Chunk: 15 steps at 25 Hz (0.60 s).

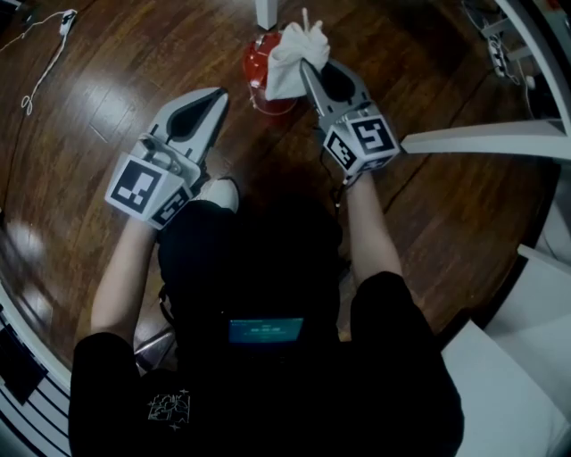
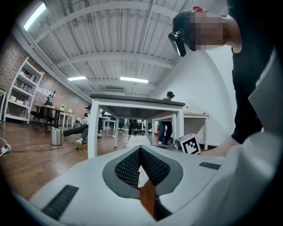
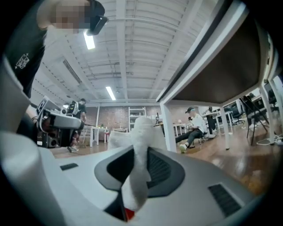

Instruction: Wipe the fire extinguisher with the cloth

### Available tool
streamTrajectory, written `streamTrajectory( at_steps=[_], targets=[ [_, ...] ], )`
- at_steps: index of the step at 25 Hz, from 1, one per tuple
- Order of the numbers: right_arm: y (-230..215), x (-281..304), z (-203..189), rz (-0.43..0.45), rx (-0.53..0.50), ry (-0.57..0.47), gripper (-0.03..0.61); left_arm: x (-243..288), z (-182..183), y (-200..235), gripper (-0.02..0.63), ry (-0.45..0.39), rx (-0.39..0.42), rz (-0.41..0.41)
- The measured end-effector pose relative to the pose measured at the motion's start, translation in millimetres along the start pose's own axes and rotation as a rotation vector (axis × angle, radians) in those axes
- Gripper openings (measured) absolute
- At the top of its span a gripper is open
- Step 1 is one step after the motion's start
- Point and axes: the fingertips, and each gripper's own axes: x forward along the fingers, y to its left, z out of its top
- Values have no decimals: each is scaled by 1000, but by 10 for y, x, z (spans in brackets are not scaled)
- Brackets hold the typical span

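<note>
The red fire extinguisher (image 1: 264,75) stands on the wooden floor at the top middle of the head view, seen from above. A white cloth (image 1: 296,52) is draped over its right side. My right gripper (image 1: 306,66) is shut on that cloth, and in the right gripper view the cloth (image 3: 140,145) runs up between the jaws with a bit of red extinguisher (image 3: 128,214) below. My left gripper (image 1: 218,96) hangs just left of the extinguisher with its jaws together and nothing in them. In the left gripper view the left gripper (image 2: 140,151) points towards the cloth (image 2: 136,141).
A white table leg (image 1: 266,12) stands just behind the extinguisher, and a white table edge (image 1: 486,141) juts in from the right. A white cable (image 1: 45,64) lies on the floor at far left. A white seat (image 1: 513,379) sits at lower right, and a shoe (image 1: 219,191) is under the left gripper.
</note>
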Motion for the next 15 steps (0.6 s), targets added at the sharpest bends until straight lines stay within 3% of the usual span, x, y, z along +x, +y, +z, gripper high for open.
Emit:
streamTrajectory(
  at_steps=[7, 15],
  targets=[
    [10, -102, -779, -24, 90, 92, 95, 93, -132, -188, 2, 42, -30, -113],
    [-89, -140, -1524, -58, 148, 221, 95, 126, -258, -92, 2, 47, -45, -107]
  ],
)
